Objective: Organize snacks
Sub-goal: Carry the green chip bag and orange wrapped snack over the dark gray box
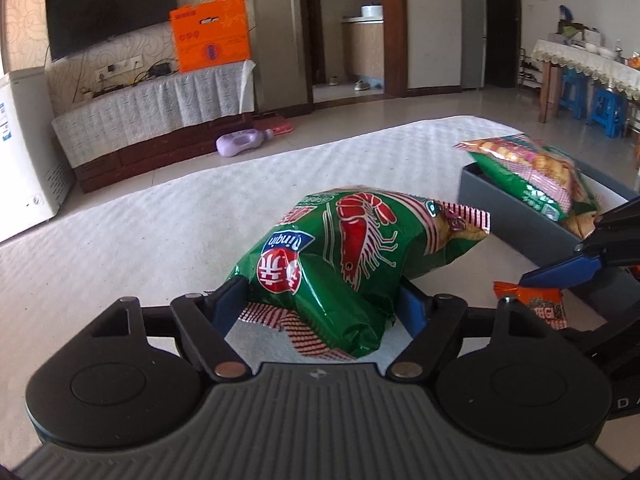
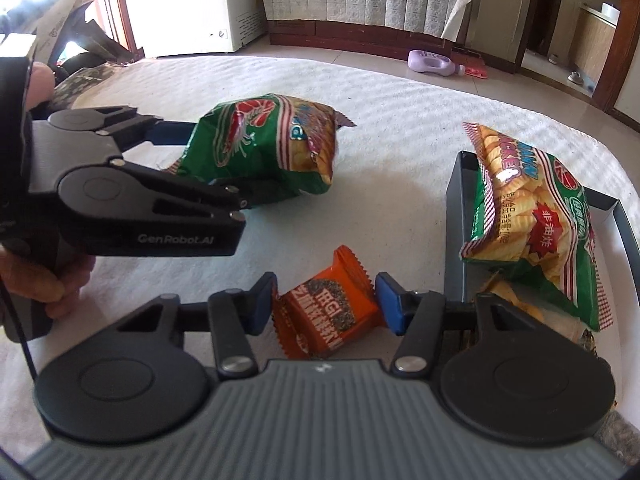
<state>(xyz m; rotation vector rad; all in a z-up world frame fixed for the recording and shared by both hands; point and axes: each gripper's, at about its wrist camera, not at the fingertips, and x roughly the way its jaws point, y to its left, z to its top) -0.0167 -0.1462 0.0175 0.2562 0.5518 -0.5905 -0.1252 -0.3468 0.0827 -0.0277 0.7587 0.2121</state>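
A: Left wrist view first. What's the left gripper doing?

B: Its jaws close on the green shrimp-cracker bag, pinching the near end. The bag lies on the bench, well short of the grey tray, where another cracker bag already lies.

A: So which step?

B: Picking up, I'd judge. Next it needs lifting and carrying right, over the tray wall.

A: And the right wrist view?

B: The right gripper has its jaws touching both sides of the orange snack packet, which sits on the bench just beside the tray. It looks gripped, and needs only a short move into the tray.

A: The surroundings?

B: A white textured cloth covers the bench. Beyond it are a tiled floor, a wall television, an orange box and a purple bottle on the floor.
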